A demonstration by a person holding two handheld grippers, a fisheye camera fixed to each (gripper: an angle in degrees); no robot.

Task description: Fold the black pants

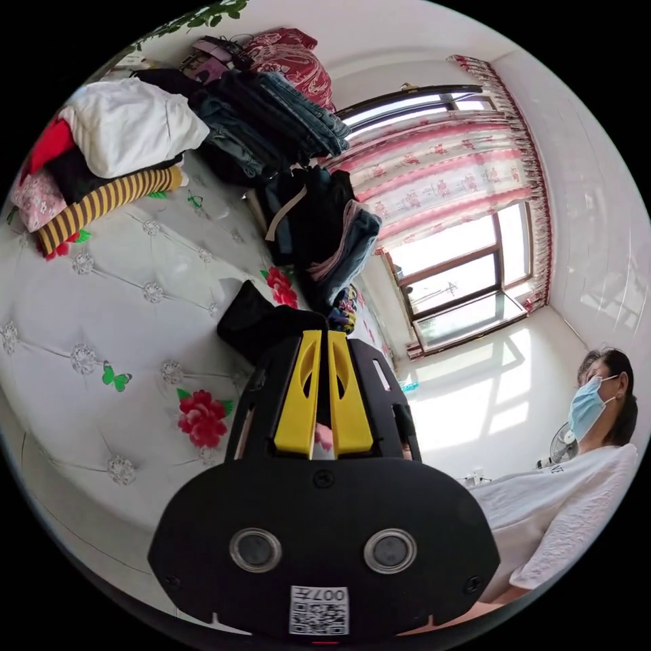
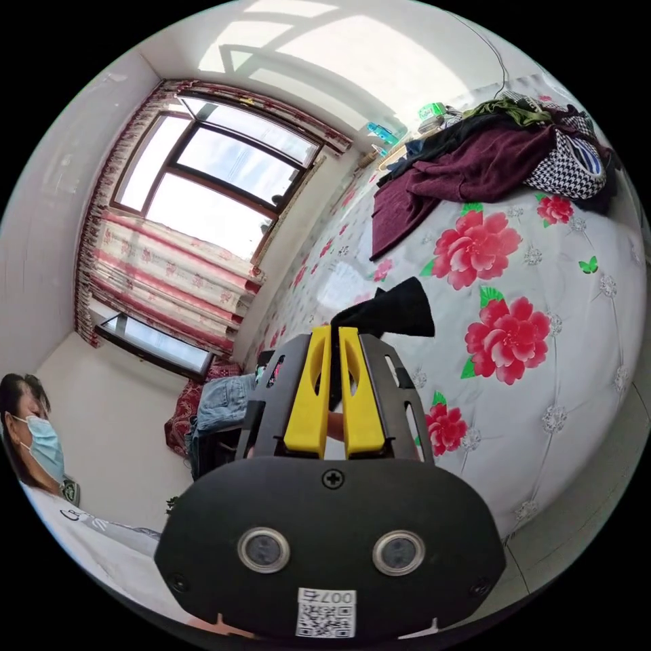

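Both grippers up off the bed, each with black fabric in its nose. Left gripper: yellow jaws nearly together, clamped on an edge of the black pants, cloth bunching just past the tips. Right gripper: same story, jaws pinched tight on a dark strip, a flap of the black pants fanning out beyond them, lifted over the flowered bedspread.

Handling, my read: soft, light, limp stuff w/ no stiffness of its own, so it'll sag and swing btwn the two holds. Not slippery-looking, matte weave, should stay put in a firm pinch. Best hold prob at the waistband corners or hem corners (which end is held now, can't tell), keeping the span taut so the fold lands flat.

Looks: plain black, no pattern visible, crumpled near the tips, edges curling. Folded piles sit further back on the bed, a maroon garment lies well apart at the far side
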